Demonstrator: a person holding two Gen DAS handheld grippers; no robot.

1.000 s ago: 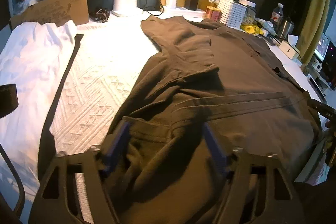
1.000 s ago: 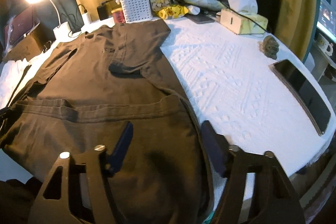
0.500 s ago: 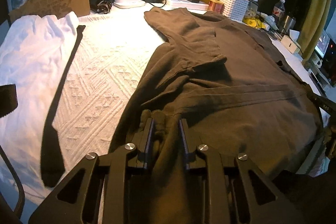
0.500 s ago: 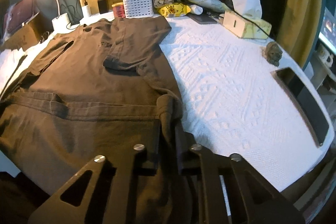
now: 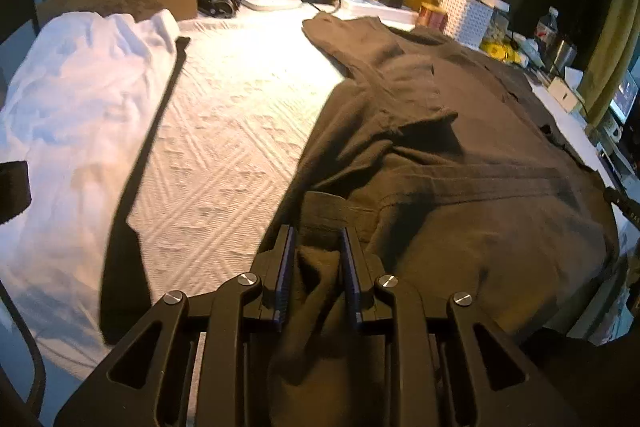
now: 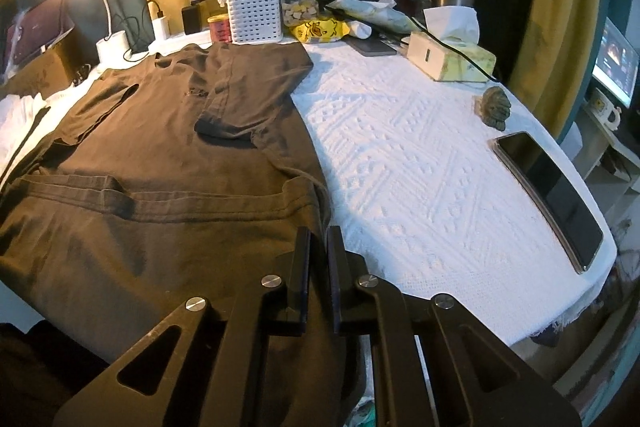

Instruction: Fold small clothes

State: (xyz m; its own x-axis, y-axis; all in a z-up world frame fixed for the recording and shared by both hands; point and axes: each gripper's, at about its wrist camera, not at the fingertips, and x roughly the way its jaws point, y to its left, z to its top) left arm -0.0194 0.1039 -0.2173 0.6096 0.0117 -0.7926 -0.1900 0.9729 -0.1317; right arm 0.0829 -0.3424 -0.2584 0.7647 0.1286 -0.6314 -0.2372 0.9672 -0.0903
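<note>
Left wrist view: left gripper pinches a bunched fold of the dark brown cotton T-shirt at lower centre. Right gripper clamps the shirt's edge, lower centre of its frame, on the white textured tablecloth.

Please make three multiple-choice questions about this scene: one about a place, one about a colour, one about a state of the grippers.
1. Where does the phone lie?
A. on the shirt
B. on the white cover, right of the shirt
C. in the white basket

2. What colour is the shirt?
A. dark brown
B. red
C. blue

3. How are the left gripper and right gripper?
A. both wide open
B. both shut on the shirt
C. one open

Key: 1 B, it rests on bare cover; 2 A, the cloth looks brown; 3 B, cloth sits pinched between both pairs of fingers.
</note>
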